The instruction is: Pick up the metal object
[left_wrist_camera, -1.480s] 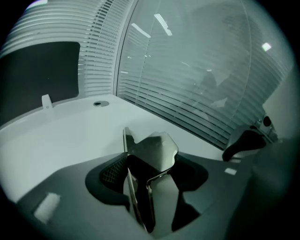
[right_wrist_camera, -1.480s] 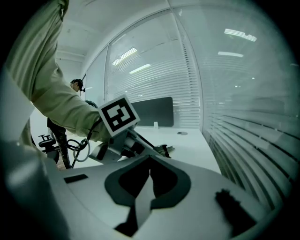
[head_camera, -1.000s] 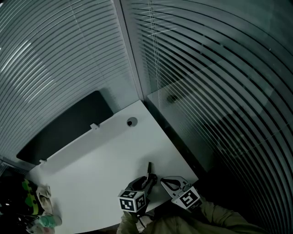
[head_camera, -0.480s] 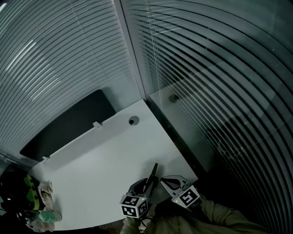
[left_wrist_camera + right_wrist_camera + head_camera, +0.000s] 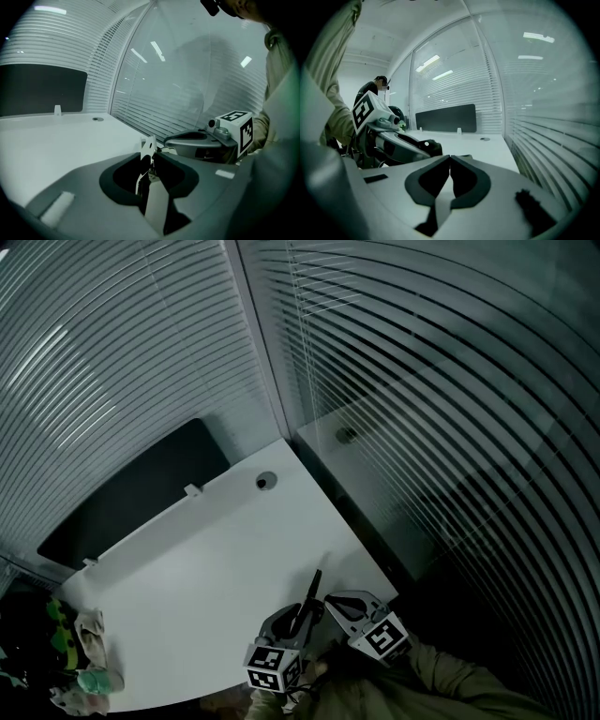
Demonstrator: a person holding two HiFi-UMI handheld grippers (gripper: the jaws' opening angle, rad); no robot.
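The metal object [image 5: 312, 589] is a thin flat strip with a hole near its tip. In the head view it slants up from my left gripper [image 5: 302, 615] near the front right corner of the white table [image 5: 206, 559]. In the left gripper view the strip [image 5: 148, 149] stands upright between the jaws, whose pads press on both its sides. My right gripper [image 5: 330, 607] hovers just to the right of the left one. Its jaws [image 5: 450, 161] are shut, tips touching, with nothing between them.
A round cable hole [image 5: 266, 481] sits at the table's far corner. A dark partition panel [image 5: 131, 493] runs along the far edge. Glass walls with blinds [image 5: 422, 427] stand close on the right. Cloth and green things [image 5: 86, 652] lie off the table's left end.
The left jaws have closed onto the metal strip, which lay between them a second ago and now tilts up off the table. Both grippers stayed near the front right corner.
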